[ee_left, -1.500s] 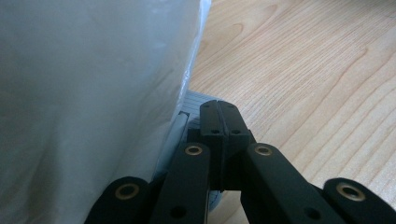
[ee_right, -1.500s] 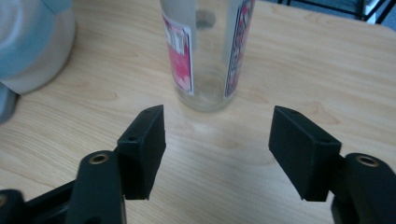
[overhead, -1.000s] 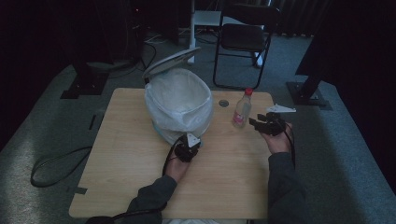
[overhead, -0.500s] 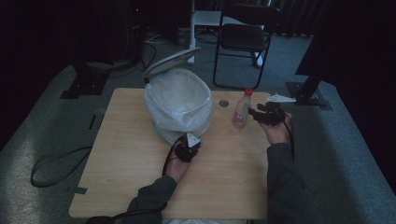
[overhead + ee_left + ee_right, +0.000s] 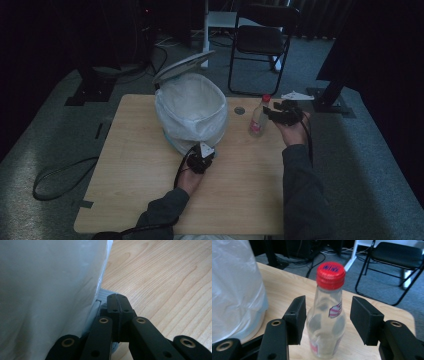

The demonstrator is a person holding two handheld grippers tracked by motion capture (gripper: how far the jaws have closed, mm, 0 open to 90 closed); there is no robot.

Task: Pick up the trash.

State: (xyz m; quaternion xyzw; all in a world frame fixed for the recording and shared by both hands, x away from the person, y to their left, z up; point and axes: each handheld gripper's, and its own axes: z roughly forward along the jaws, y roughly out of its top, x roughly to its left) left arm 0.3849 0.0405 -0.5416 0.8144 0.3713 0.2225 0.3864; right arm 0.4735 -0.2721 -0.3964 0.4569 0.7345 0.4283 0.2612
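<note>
A clear plastic bottle (image 5: 258,120) with a red cap stands upright on the wooden table (image 5: 140,165), right of the bag-lined bin (image 5: 190,112). My right gripper (image 5: 268,114) reaches it from the right. In the right gripper view the bottle (image 5: 327,315) stands between the two pads; the jaws have just been opening, and a gap shows on the right side. My left gripper (image 5: 200,151) rests at the bin's front base. In its own view, the left gripper (image 5: 117,298) has its jaws pressed together, empty, beside the white bag (image 5: 45,290) and a grey base part (image 5: 103,293).
The bin's lid (image 5: 182,66) stands raised behind it. A small round object (image 5: 239,110) lies on the table left of the bottle. A black folding chair (image 5: 260,42) stands beyond the table, and a cable (image 5: 55,180) loops on the floor at the left.
My right gripper has risen and shifted slightly toward the far side beside the bottle. The bottle and the left gripper have stayed where they were.
</note>
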